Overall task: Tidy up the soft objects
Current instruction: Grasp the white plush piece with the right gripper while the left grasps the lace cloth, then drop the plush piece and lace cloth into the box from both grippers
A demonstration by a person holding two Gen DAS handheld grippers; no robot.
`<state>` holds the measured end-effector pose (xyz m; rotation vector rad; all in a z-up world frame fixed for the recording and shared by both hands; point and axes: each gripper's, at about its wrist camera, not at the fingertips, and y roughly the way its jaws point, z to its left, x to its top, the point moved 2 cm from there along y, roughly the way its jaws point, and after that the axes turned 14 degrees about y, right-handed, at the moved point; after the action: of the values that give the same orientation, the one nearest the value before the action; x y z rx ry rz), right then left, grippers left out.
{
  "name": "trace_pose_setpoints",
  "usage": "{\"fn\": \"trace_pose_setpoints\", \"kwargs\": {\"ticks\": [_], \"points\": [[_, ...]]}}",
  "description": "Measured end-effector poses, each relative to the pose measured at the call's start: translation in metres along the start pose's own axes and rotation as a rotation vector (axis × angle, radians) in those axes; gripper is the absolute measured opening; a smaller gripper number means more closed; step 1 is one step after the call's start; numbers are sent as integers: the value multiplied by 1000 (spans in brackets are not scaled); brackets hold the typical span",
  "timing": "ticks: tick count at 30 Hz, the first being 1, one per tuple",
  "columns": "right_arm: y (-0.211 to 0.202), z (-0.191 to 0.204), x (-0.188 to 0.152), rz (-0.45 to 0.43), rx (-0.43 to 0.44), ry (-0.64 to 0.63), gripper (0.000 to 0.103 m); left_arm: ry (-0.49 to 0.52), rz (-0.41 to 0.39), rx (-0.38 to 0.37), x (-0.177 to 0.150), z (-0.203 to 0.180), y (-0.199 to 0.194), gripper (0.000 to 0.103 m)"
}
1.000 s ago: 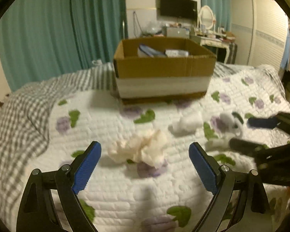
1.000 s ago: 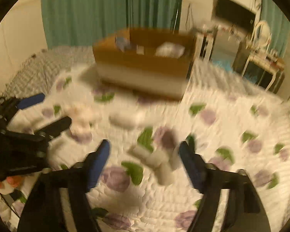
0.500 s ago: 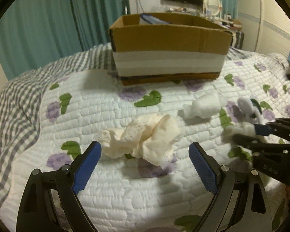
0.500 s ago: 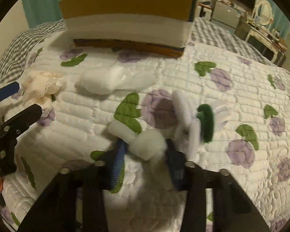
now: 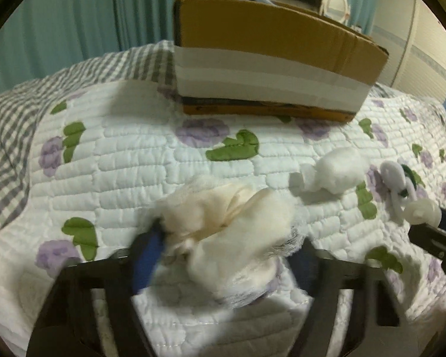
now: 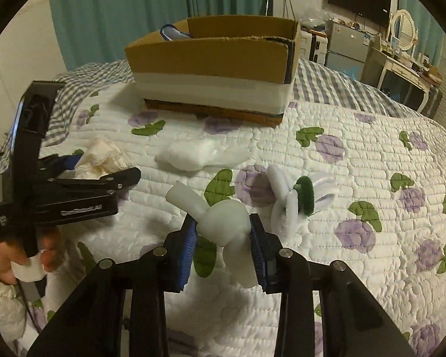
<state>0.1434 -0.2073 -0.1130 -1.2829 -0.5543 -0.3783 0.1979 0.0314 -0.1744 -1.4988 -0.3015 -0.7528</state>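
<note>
Your right tongs [image 6: 223, 238] are closed on the white foam piece [image 6: 223, 223], pads pressed into both its sides. Your left tongs [image 5: 223, 255] are drawn in around the cream cloth [image 5: 229, 226]; that view is blurred, so the firmness of grip cannot be confirmed.

Risks: the cloth trails loose folds and could slip free on lifting. The foam is compressible and may squirm out. The pipe-cleaner flower [image 6: 297, 196] lies just beside it and may snag.

The cotton wad [image 6: 193, 156] lies on the bed quilt [image 6: 356, 163], the cardboard box [image 6: 214, 77] beyond.

Lettering on the left tongs' body is illegible.
</note>
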Motion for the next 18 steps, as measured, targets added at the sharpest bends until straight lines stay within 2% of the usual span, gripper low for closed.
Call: {"fn": "trace_pose_setpoints", "kwargs": {"ticks": [2, 4, 10, 18], "points": [[-2, -1, 0, -4, 1, 4, 34, 3, -11, -10, 0, 0, -4, 35], [-5, -3, -1, -7, 3, 7, 34, -1, -28, -25, -1, 0, -10, 27], [-23, -2, -3, -24, 20, 17, 34, 25, -134, -66, -8, -10, -64, 26], [-72, 5, 3, -102, 79, 35, 34, 64, -232, -58, -2, -21, -126, 26]]}}
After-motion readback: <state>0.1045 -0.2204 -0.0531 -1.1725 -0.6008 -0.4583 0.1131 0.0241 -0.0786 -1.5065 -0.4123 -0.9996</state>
